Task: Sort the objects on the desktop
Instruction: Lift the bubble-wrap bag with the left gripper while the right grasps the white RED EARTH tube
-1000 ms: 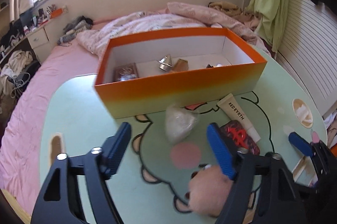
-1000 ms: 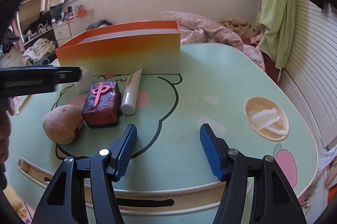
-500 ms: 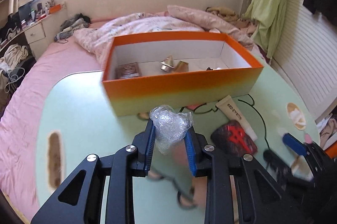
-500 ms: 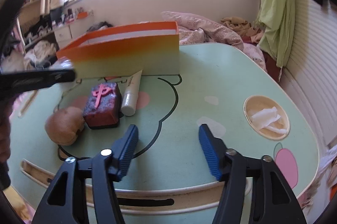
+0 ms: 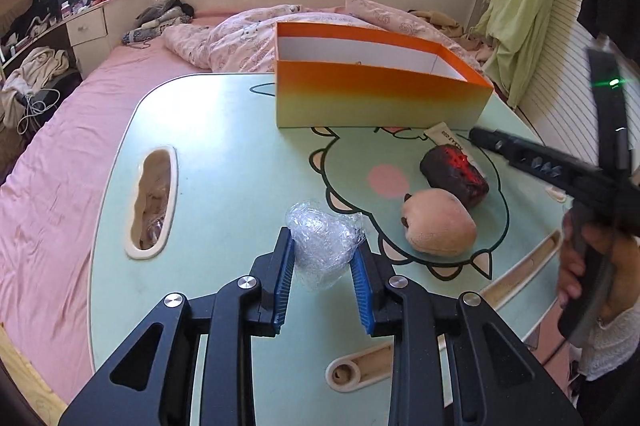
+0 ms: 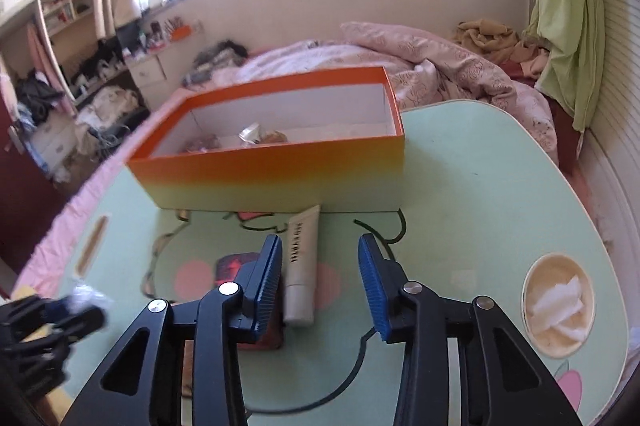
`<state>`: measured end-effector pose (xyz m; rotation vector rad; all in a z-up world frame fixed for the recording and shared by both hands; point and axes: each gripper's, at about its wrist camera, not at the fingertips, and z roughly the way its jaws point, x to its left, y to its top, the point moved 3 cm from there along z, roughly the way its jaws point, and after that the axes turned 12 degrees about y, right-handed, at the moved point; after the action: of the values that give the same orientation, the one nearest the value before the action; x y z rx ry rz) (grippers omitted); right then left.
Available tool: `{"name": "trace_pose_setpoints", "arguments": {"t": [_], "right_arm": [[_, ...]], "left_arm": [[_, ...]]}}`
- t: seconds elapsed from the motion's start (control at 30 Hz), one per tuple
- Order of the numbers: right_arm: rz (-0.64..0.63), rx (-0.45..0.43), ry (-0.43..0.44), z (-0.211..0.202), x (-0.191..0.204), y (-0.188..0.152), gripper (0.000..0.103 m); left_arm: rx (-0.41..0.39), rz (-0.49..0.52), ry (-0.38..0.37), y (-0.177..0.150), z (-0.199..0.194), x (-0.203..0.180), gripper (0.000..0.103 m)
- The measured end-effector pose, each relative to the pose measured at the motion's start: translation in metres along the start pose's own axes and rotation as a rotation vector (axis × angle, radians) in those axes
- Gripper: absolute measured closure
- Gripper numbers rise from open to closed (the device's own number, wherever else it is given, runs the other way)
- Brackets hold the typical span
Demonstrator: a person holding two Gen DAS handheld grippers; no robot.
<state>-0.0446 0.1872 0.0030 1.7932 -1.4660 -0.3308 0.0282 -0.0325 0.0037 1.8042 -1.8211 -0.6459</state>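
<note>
My left gripper [image 5: 323, 258] is shut on a crumpled clear plastic wad [image 5: 323, 246] and holds it above the green table [image 5: 224, 162], left of the other objects. The orange box [image 5: 376, 98] stands at the far side; in the right wrist view [image 6: 276, 170] it holds several small items. My right gripper [image 6: 320, 262] is open and empty, hovering over a white cream tube [image 6: 302, 266]. A dark red block [image 5: 454, 174] and a tan plush ball [image 5: 440, 226] lie right of the wad. The block [image 6: 236, 266] is partly hidden behind my right gripper's left finger.
The table has an oval cut-out [image 5: 154, 198] on the left and a round recess with tissue [image 6: 558, 302] on the right. A bed with a pink quilt [image 5: 248, 38] lies beyond the table. The person's hand [image 5: 592, 266] holds the right gripper.
My left gripper closed on the plastic wad, lifted it and carried it left and back from the box. My right gripper rose and moved forward over the cream tube.
</note>
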Motion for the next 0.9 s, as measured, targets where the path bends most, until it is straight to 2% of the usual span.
{"name": "trace_pose_setpoints", "arguments": {"t": [0.07,0.27,0.3,0.33,0.37,0.7,0.9], "right_arm": [[0.002,0.039,-0.003,0.01,-0.001,-0.003,0.071],[-0.07,0.085,-0.05,0.027,0.01,-0.007,0.072],[-0.082,0.093,-0.058,0.03,0.011,-0.008,0.073],[-0.093,0.1,-0.066,0.033,0.013,-0.008,0.086],[-0.103,0.106,-0.072,0.035,0.014,-0.009,0.086],[-0.107,0.02,-0.103,0.006,0.017,-0.01,0.086],[-0.117,-0.014,-0.067,-0.016,0.029,-0.002,0.085]], "left_arm": [[-0.002,-0.008,0.001,0.003,0.0,0.002,0.074],[-0.02,-0.026,-0.013,0.01,-0.002,0.002,0.074],[-0.021,-0.032,-0.019,0.01,-0.002,0.002,0.074],[-0.022,-0.038,-0.026,0.01,-0.002,0.002,0.074],[-0.022,-0.04,-0.03,0.01,-0.003,0.001,0.074],[-0.047,-0.028,-0.039,0.015,-0.013,-0.009,0.074],[-0.063,-0.019,-0.05,0.027,-0.016,-0.017,0.074]]}}
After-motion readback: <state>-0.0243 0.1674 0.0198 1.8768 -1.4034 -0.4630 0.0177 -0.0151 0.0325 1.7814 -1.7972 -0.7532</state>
